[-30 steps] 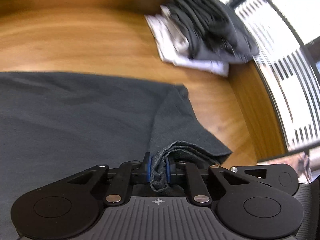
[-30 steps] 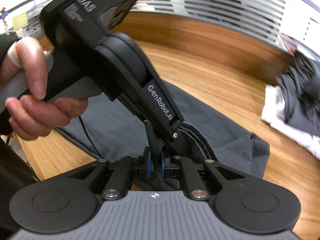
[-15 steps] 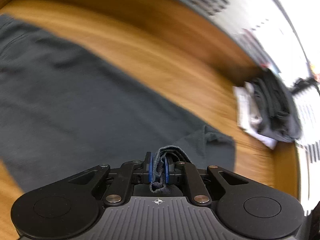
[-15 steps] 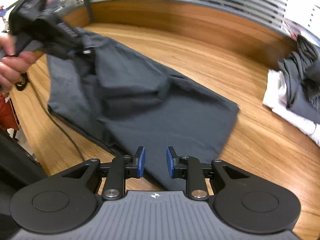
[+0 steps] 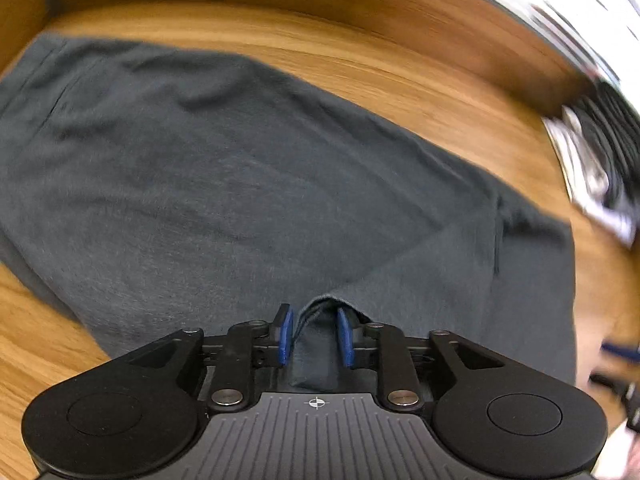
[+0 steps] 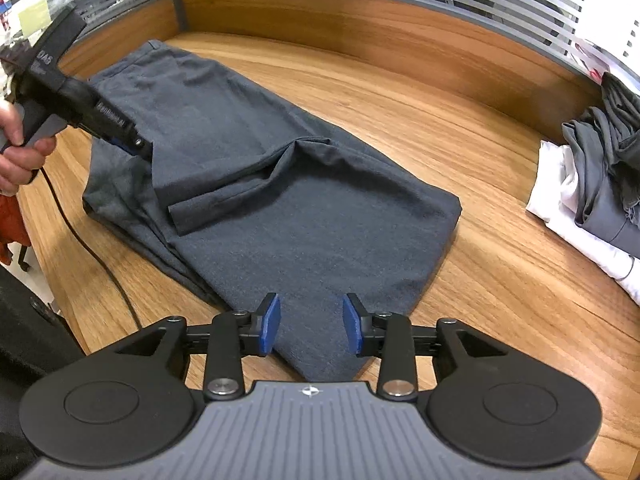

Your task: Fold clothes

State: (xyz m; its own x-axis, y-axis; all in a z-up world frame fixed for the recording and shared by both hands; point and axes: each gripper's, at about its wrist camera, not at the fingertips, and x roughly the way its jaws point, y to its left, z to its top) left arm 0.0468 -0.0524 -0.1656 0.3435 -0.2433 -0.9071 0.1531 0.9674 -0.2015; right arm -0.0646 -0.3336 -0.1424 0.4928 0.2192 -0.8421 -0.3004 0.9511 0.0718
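A dark grey garment lies folded lengthwise on the wooden table. In the right wrist view my left gripper is at the garment's left side, held by a person's hand. In its own view the left gripper has its jaws opening. A fold of the garment still lies loosely between the blue pads. My right gripper hovers over the garment's near corner, its jaws opening with nothing gripped.
A pile of grey and white clothes sits at the right of the table, also seen as the blurred pile. A raised wooden rim runs along the back. A black cable trails over the table's left edge.
My left gripper carried its pinched fold across to the garment's left side and its jaws have parted. My right gripper let go of the cloth and opened wider.
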